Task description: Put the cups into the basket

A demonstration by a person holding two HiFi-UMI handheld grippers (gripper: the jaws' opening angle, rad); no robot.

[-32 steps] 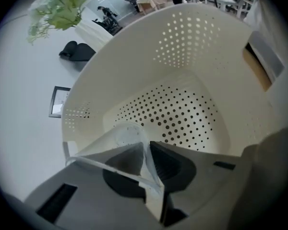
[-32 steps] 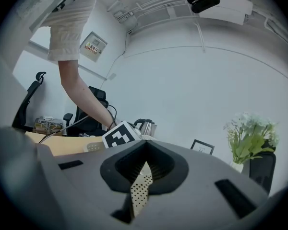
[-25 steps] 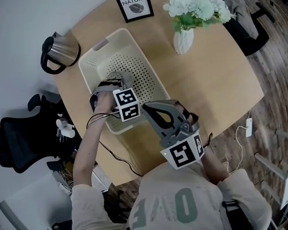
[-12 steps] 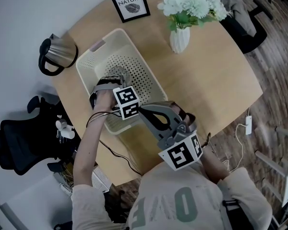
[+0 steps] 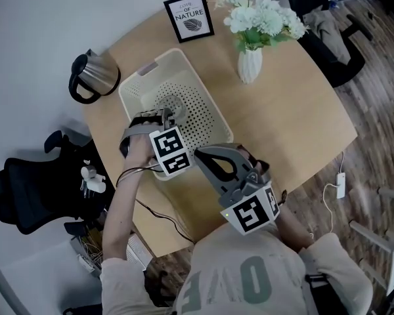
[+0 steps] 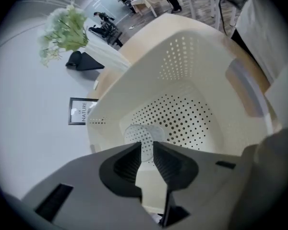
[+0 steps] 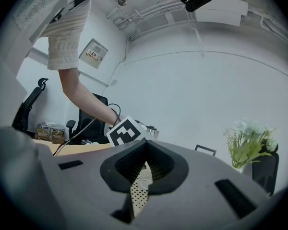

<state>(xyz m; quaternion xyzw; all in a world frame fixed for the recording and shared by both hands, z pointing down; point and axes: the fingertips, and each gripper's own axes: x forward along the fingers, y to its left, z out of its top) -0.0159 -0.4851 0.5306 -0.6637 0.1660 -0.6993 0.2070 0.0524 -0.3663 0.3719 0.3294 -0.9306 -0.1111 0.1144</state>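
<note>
A clear plastic cup (image 5: 173, 104) lies inside the cream perforated basket (image 5: 213, 120) on the round wooden table. In the left gripper view the cup (image 6: 143, 137) shows as a see-through disc just past the fingertips. My left gripper (image 5: 161, 115) reaches down into the basket and stands open by a narrow gap, jaws parallel, tips at the cup (image 6: 147, 145). My right gripper (image 5: 203, 155) hovers above the basket's near right corner, shut and empty; its view (image 7: 145, 145) looks level across the room.
A steel kettle (image 5: 95, 76) stands left of the basket. Behind it are a framed print (image 5: 189, 17) and a white vase of flowers (image 5: 251, 63). A black office chair (image 5: 26, 189) sits off the table's left edge. Cables hang near the front edge.
My left gripper's marker cube has drawn back toward me and to the left while the cup stays at the same spot in the basket. The right gripper has barely moved.
</note>
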